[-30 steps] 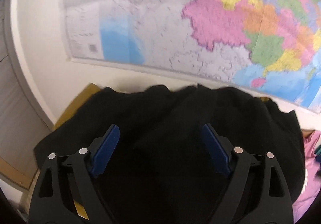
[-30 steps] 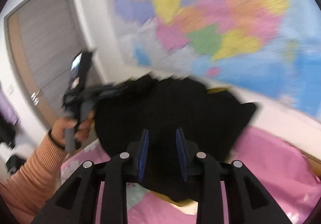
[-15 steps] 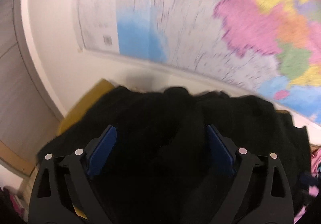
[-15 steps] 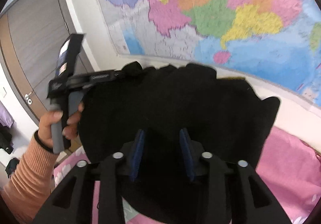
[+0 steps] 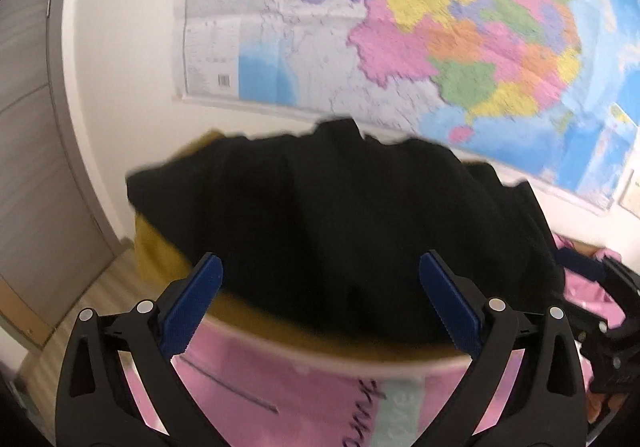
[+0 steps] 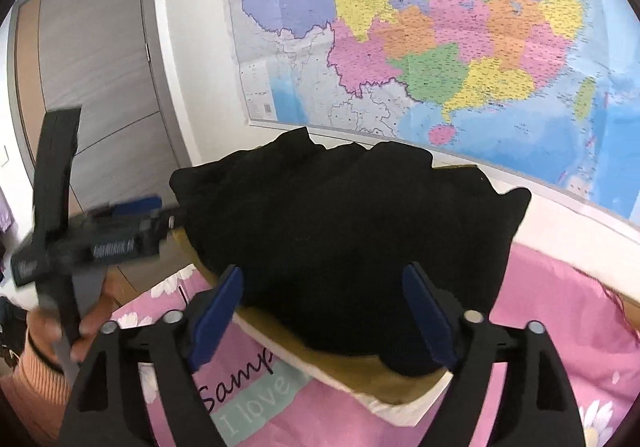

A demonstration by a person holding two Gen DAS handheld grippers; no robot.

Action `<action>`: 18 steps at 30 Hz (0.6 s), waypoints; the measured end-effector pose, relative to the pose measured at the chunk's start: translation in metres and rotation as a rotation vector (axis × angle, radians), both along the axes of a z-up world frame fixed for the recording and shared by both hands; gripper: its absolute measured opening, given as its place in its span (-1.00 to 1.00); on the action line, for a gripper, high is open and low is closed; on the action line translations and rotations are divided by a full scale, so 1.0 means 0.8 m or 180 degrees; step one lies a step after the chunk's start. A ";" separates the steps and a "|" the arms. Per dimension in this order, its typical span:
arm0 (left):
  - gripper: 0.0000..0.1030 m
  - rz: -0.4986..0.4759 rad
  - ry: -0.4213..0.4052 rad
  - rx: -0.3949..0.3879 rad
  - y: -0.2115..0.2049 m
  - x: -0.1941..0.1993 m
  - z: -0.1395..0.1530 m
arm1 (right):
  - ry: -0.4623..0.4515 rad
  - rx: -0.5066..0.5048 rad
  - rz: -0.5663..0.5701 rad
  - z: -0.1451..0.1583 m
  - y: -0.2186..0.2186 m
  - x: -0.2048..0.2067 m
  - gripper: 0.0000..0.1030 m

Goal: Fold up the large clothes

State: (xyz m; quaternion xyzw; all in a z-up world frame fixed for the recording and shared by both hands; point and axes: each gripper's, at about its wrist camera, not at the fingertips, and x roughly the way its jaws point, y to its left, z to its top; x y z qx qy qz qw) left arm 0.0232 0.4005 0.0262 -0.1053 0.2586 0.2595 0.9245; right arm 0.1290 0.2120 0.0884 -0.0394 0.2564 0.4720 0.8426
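Observation:
A folded black garment [image 5: 344, 223] lies on a mustard-yellow pillow [image 5: 280, 323] at the head of a pink bed; it also shows in the right wrist view [image 6: 344, 231]. My left gripper [image 5: 320, 303] is open and empty, its blue pads [image 5: 192, 299] just short of the garment's near edge. My right gripper [image 6: 322, 313] is open and empty, jaws wide apart at the garment's near edge. The left gripper [image 6: 120, 227] also shows in the right wrist view, held in a hand beside the garment's left end.
A pink bedcover [image 6: 560, 327] with printed writing lies under the pillow [image 6: 360, 375]. A large coloured wall map [image 6: 400, 39] hangs behind. A grey door [image 6: 92, 59] stands at the left. The right gripper's body [image 5: 612, 327] shows at the right edge of the left wrist view.
My right gripper has opened and let go of the black garment, which now rests on the pillow. Both grippers have drawn back towards me, showing the pink bedcover.

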 end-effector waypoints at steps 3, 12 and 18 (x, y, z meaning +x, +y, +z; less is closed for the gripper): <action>0.89 0.0096 0.0091 0.0055 -0.023 -0.015 -0.013 | -0.0053 0.0029 -0.0064 -0.002 -0.011 -0.016 0.80; 0.89 0.0376 0.0180 0.0003 -0.058 -0.065 -0.024 | -0.0163 0.0041 -0.0216 -0.011 -0.038 -0.056 0.88; 0.89 0.0472 0.0152 0.0101 -0.082 -0.084 -0.022 | -0.0203 -0.0008 -0.0217 -0.024 -0.047 -0.082 0.88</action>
